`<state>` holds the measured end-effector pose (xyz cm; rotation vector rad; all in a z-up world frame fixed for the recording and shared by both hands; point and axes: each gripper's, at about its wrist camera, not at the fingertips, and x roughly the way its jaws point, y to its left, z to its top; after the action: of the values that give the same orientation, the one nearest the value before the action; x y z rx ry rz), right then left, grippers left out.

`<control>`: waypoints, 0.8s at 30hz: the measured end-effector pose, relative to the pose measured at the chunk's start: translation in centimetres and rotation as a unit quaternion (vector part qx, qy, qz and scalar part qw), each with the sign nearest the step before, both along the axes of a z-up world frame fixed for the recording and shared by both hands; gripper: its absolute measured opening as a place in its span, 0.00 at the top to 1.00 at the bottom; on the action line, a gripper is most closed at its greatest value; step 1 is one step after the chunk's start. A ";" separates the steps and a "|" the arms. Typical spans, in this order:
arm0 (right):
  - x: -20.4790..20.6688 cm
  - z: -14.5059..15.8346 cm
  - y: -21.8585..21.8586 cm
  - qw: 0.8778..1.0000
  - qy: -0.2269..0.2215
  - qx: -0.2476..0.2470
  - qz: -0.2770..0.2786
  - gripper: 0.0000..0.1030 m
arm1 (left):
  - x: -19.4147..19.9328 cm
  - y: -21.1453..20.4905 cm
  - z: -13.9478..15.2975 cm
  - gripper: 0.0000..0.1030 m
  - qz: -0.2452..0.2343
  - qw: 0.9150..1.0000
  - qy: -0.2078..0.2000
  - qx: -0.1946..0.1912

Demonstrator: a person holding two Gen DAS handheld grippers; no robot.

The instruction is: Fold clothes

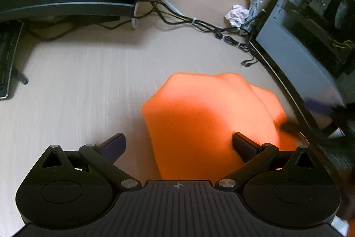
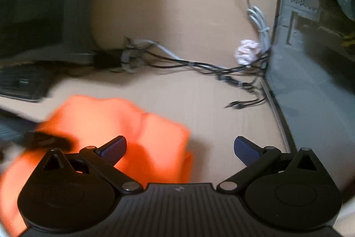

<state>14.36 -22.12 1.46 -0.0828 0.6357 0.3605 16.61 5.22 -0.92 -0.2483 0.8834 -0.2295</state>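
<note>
Two hand-held grippers hang over one orange cloth (image 1: 208,121) on the pale table (image 1: 77,86), and both stand wide with nothing between their fingers. In the left wrist view the left hand-held gripper (image 1: 179,144) straddles the cloth's left edge: its right finger lies over the fabric, its left finger over bare table. In the right wrist view the right hand-held gripper (image 2: 180,147) sits at the cloth's right edge, its left finger over fabric and its right finger over bare wood. The cloth fills the lower middle of the left view and the lower left of the right view, lying in a thick, bunched heap with soft ridges, layers showing at its right side.

Whether this heap is a finished fold or a bundle waiting to be spread, the blur leaves unsettled. Any grasp here, I judge, should take a single clear edge rather than the whole thickness, with both sides level so the fabric does not twist. Cables (image 1: 199,23) and a computer case (image 1: 310,37) in the upper right leave little room, so the cloth is best kept toward the frame's bottom.
</note>
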 end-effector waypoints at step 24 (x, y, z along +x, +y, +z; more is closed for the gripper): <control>-2.6 -5.1 4.0 0.998 0.031 -0.051 0.017 0.00 | -4.4 3.1 4.7 0.00 -0.019 0.990 -0.069 -0.121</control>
<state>11.75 -18.13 -3.62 -0.1801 0.7148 0.3638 12.20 8.34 3.76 -0.4370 0.7233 -0.3859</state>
